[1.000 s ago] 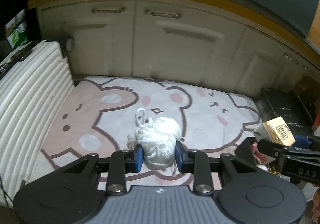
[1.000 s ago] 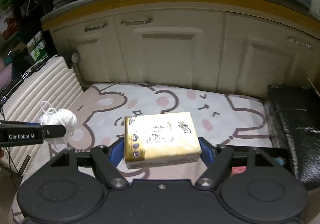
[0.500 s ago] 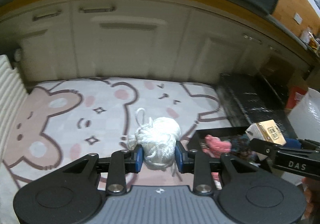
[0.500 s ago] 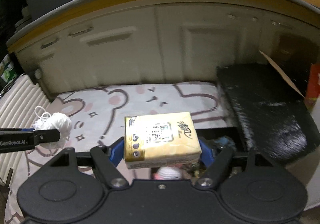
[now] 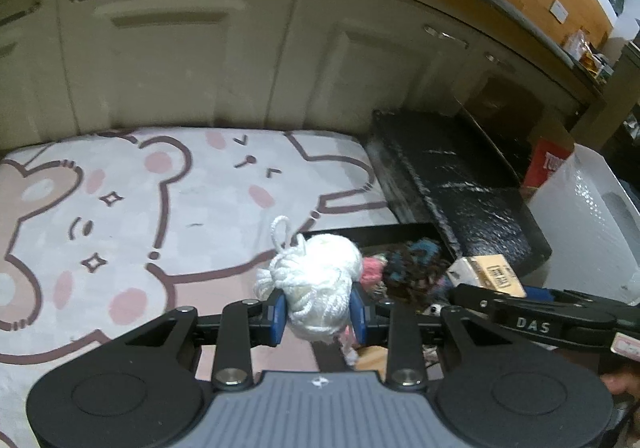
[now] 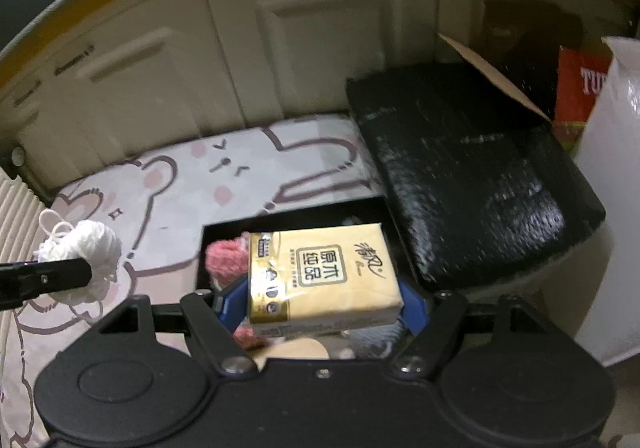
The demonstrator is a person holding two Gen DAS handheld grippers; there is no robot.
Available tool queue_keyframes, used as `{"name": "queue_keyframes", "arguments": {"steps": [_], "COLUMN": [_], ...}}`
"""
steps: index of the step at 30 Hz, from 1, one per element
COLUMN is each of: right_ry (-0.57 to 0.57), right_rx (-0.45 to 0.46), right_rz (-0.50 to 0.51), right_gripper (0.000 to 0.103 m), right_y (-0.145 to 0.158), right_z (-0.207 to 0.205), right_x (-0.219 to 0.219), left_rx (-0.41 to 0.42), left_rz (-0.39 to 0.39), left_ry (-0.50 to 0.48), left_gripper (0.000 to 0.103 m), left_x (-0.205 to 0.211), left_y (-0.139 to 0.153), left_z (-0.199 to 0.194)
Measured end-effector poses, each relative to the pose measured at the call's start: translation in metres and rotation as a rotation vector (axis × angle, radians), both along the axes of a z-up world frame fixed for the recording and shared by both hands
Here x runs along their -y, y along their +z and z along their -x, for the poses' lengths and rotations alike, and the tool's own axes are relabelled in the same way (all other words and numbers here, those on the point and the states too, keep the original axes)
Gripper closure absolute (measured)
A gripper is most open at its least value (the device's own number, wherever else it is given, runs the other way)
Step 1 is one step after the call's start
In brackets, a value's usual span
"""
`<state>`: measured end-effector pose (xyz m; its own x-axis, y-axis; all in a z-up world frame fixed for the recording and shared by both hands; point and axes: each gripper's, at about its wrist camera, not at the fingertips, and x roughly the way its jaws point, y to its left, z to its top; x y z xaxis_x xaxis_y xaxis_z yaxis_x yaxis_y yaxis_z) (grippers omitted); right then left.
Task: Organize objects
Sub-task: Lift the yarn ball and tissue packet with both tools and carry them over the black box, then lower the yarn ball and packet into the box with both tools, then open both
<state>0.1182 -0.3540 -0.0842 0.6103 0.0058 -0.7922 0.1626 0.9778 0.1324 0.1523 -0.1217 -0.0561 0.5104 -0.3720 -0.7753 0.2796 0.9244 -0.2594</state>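
Both loads hang over or beside the open black box (image 6: 296, 213), neither yet let go.

The box's propped lid (image 6: 472, 167) leans just behind the opening; a wide swing could knock it down onto the contents. The tissue pack (image 6: 322, 280), clamped across its width by the right gripper (image 6: 320, 308), hangs over the box, its long axis running side to side and its printed face up; it could land tilted on the yarn (image 6: 226, 258) already inside. The white cord ball (image 5: 320, 284), pinched by the left gripper's (image 5: 319, 314) narrow jaws, hangs at the box's near-left corner, loop end pointing away from the camera; released here, I judge it may roll onto the bear mat (image 5: 120, 207).
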Motion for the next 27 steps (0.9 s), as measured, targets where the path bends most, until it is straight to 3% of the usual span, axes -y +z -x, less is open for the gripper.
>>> {"name": "queue_keyframes", "arguments": {"steps": [14, 17, 27], "right_ry": [-0.01, -0.001, -0.066], "right_rx": [-0.117, -0.141, -0.102], "right_rz": [-0.077, -0.1, -0.096], "right_gripper": [0.026, 0.013, 0.013], "right_y": [-0.04, -0.047, -0.038], "right_z": [-0.015, -0.016, -0.012], "right_x": [0.017, 0.018, 0.032], "left_rx": [-0.103, -0.116, -0.218], "left_rz": [0.026, 0.016, 0.059], "left_ry": [-0.086, -0.103, -0.11], "left_gripper": [0.07, 0.07, 0.07], "left_x": [0.041, 0.049, 0.07], "left_y": [-0.027, -0.032, -0.054], "left_z": [-0.005, -0.006, -0.012]}}
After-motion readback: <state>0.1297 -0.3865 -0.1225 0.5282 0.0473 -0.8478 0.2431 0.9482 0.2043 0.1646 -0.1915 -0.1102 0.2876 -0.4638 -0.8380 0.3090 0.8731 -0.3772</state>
